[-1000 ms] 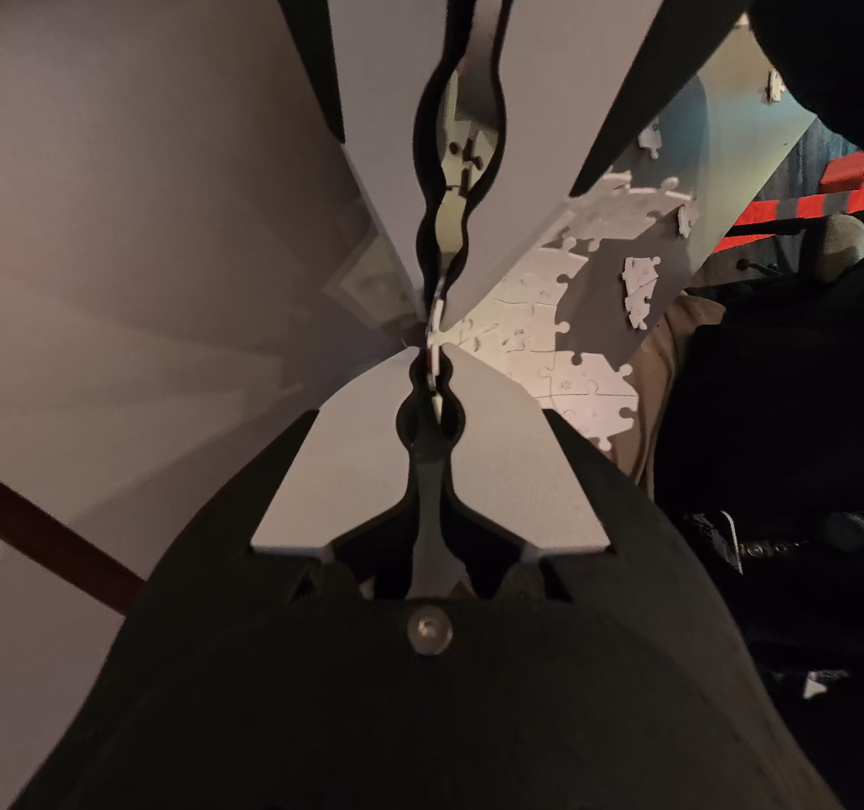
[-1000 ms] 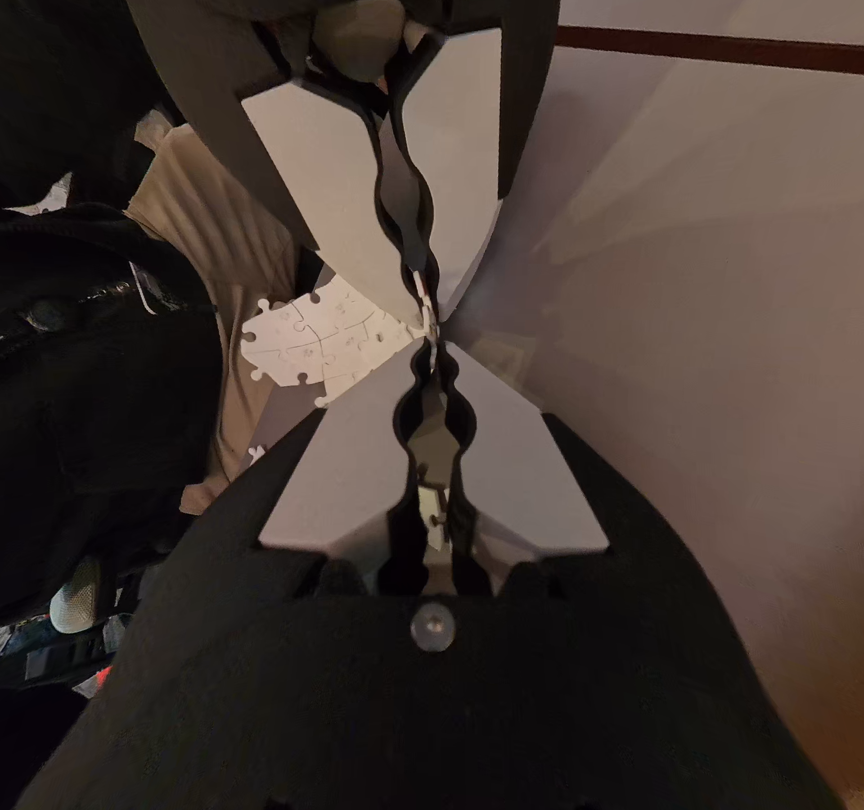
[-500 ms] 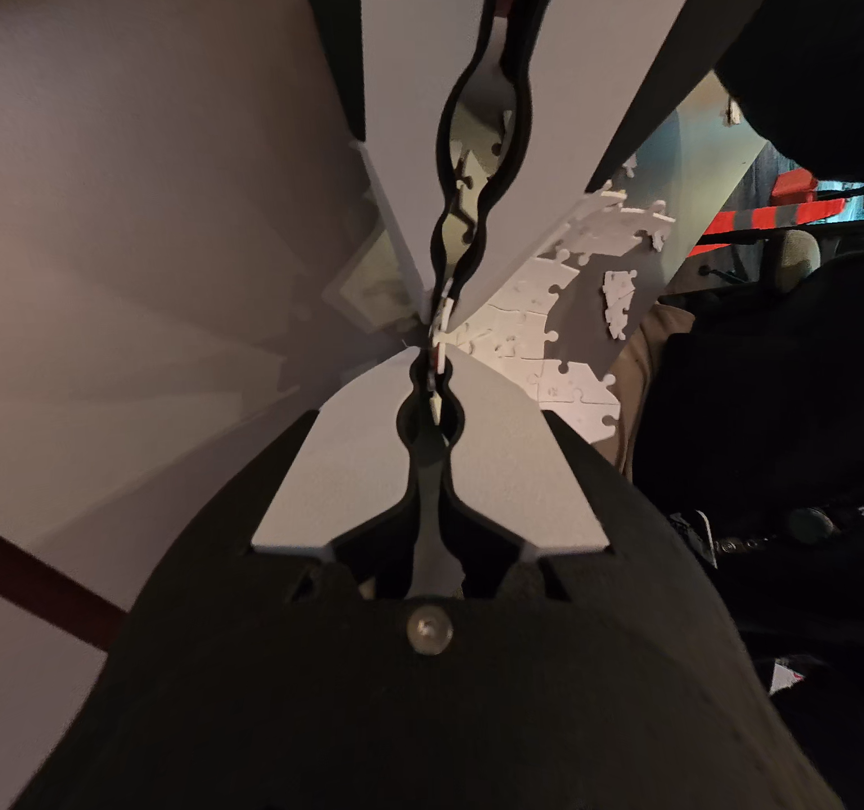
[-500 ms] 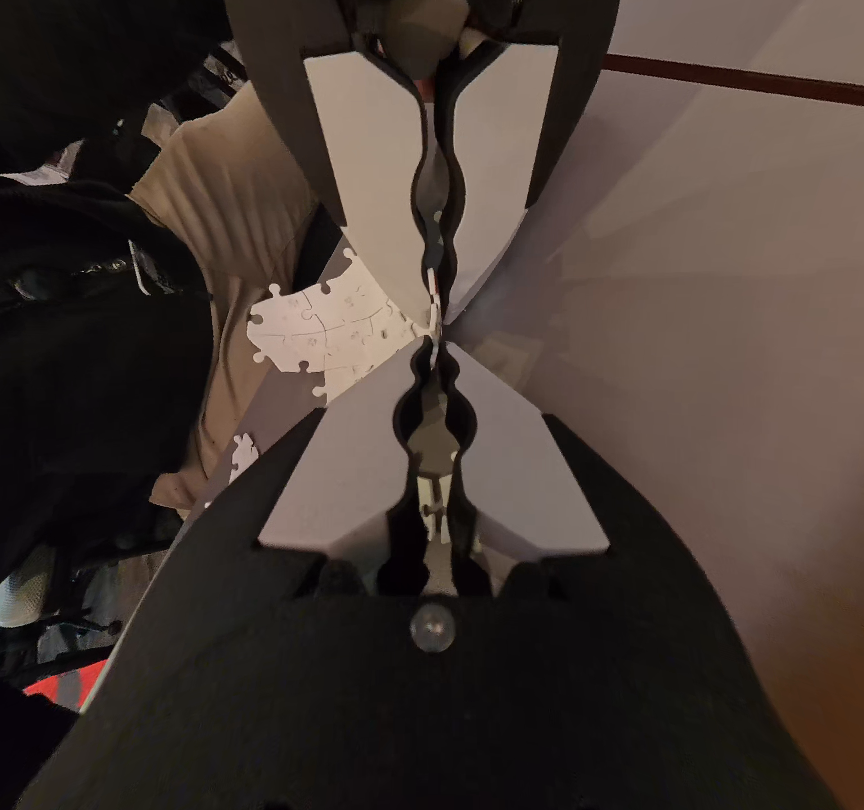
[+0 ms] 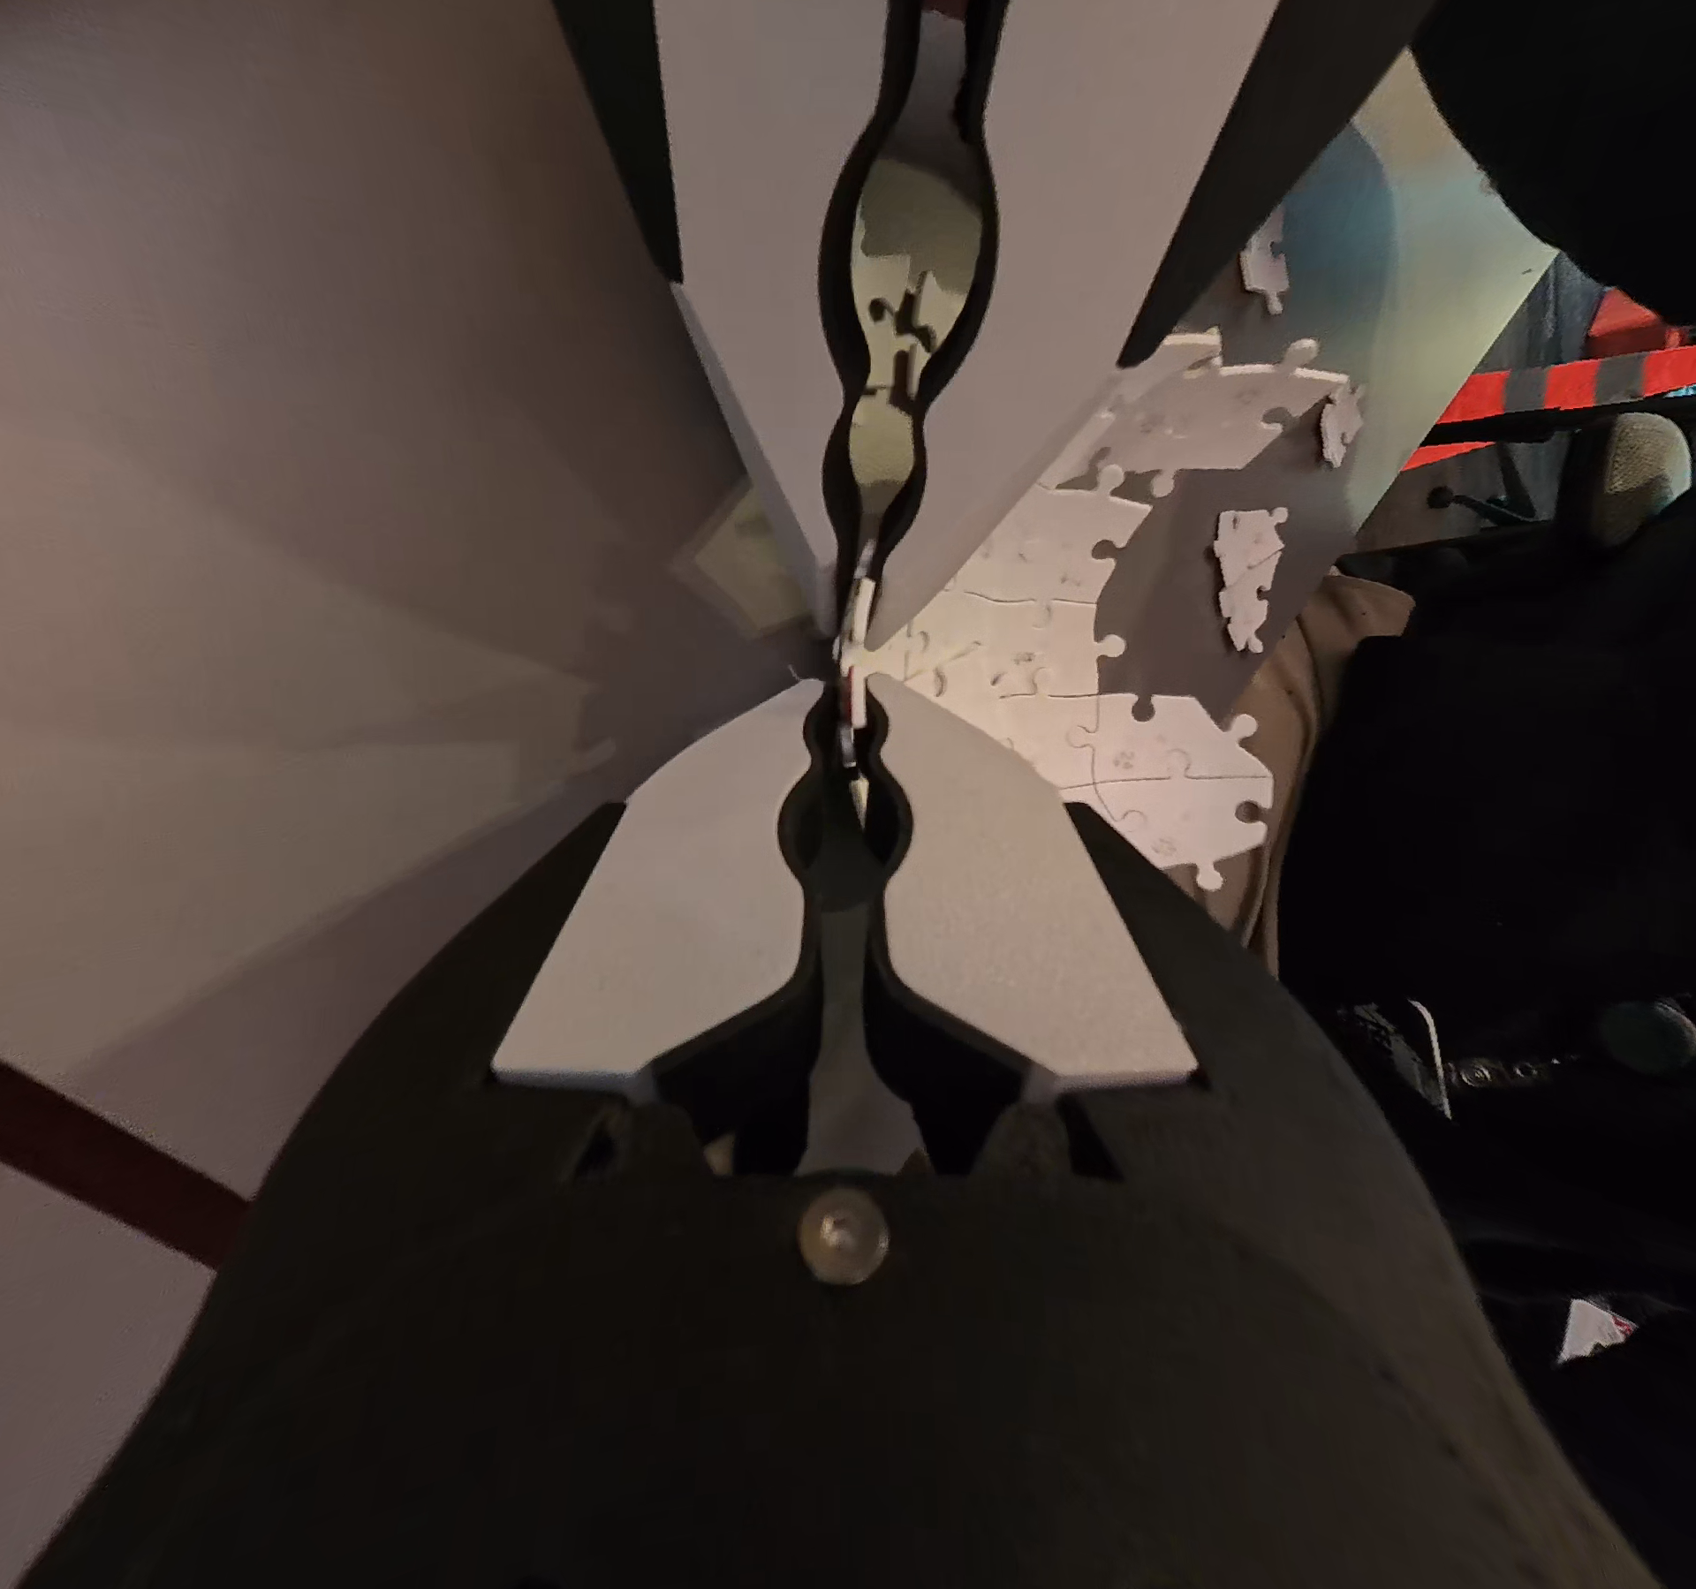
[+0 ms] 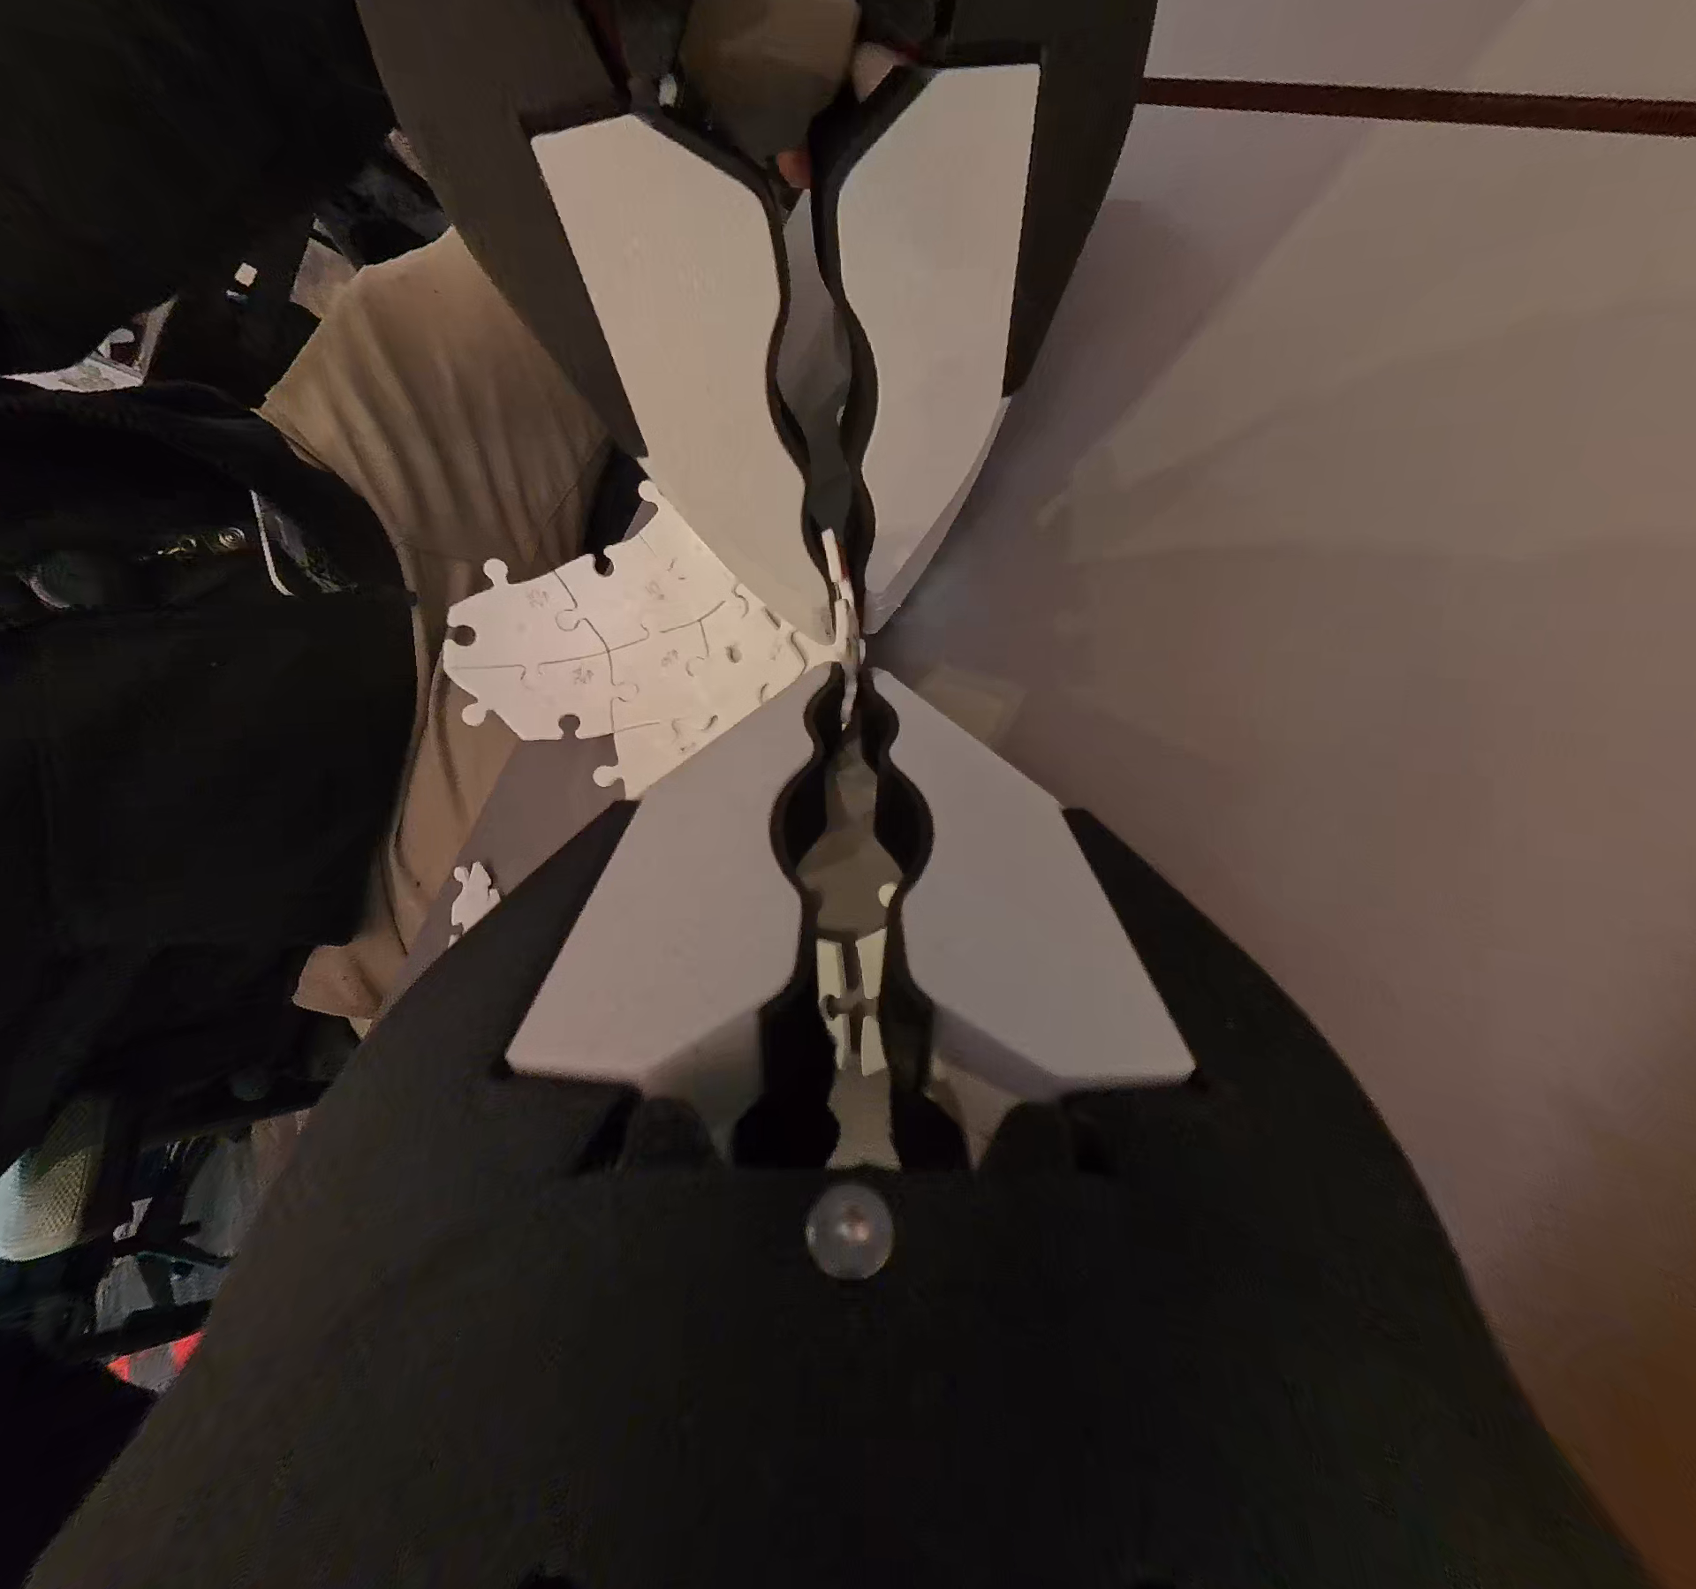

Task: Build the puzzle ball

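Note:
A curved section of joined white puzzle pieces (image 5: 1101, 673) is held up in the air between my two grippers. My left gripper (image 5: 849, 719) is shut on its edge, seen edge-on. My right gripper (image 5: 858, 600) comes in from above in the left wrist view, tip to tip with the left one, and is shut on the same edge. In the right wrist view the section (image 6: 624, 646) fans out to the left. There my right gripper (image 6: 849, 691) is at the bottom and my left gripper (image 6: 840, 572) is above it.
Loose white pieces (image 5: 1244, 577) (image 5: 1340, 430) lie on a grey table (image 5: 1175, 535) behind the section; one more (image 6: 473, 893) shows in the right wrist view. A person in beige trousers (image 6: 440, 444) and dark clothing is close by. A pale wall with a dark red stripe (image 6: 1377, 109) fills the other side. Less than 4 cm separates the two grippers' tips.
Both grippers stay shut on the section. In the right wrist view the left gripper has swung from the upper left to straight above. The section has shifted slightly with them.

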The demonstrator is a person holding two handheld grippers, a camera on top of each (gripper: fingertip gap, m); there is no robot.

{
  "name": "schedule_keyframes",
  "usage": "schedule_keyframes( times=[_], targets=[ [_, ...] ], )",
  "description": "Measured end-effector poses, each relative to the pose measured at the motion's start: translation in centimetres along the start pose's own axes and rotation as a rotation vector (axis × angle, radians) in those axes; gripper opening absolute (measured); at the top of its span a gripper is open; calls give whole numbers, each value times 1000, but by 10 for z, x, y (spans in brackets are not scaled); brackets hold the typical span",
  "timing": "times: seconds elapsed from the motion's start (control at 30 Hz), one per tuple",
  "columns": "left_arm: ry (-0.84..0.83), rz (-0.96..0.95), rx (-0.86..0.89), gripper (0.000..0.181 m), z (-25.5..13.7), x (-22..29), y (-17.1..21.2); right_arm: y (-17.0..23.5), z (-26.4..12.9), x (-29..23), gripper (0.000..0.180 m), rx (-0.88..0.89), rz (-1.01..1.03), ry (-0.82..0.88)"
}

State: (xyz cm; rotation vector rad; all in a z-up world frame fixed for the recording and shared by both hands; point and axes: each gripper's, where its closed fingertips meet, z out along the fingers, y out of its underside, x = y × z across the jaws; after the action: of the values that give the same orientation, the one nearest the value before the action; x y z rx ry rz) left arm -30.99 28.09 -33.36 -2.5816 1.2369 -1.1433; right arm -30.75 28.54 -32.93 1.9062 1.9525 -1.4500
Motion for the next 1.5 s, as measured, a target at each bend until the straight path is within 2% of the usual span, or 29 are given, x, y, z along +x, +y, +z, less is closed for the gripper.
schedule_keyframes(
  times=[0.2, 0.27, 0.37, 0.67, 0.93, 1.03, 1.17, 1.5],
  targets=[
    [15, -8, 8, 3, 3, 1, 1, 2, 1, -3, 2, -1, -22, -1],
    [5, -14, 2, 3, 3, -1, 2, 2, 0, -3, 8, 7, -21, -3],
    [15, -15, -2, 3, 5, 0, 2, 4, 1, -2, 1, -5, -42, 15],
    [52, -63, -17, 3, 8, 1, 3, 6, 3, 1, 1, -3, -49, 57],
    [30, -73, -62, 3, 8, -1, 2, 5, -4, 6, 17, 25, -35, 141],
    [17, -72, -74, 3, 8, -1, 1, -4, -19, 8, 7, 79, -66, 200],
    [-12, -68, -96, 3, 8, -2, 2, -1, -16, 9, 0, 48, -87, 230],
    [-98, -52, -111, 10, 6, -4, -1, 7, -13, 10, 0, 18, -105, 289]
  ],
)
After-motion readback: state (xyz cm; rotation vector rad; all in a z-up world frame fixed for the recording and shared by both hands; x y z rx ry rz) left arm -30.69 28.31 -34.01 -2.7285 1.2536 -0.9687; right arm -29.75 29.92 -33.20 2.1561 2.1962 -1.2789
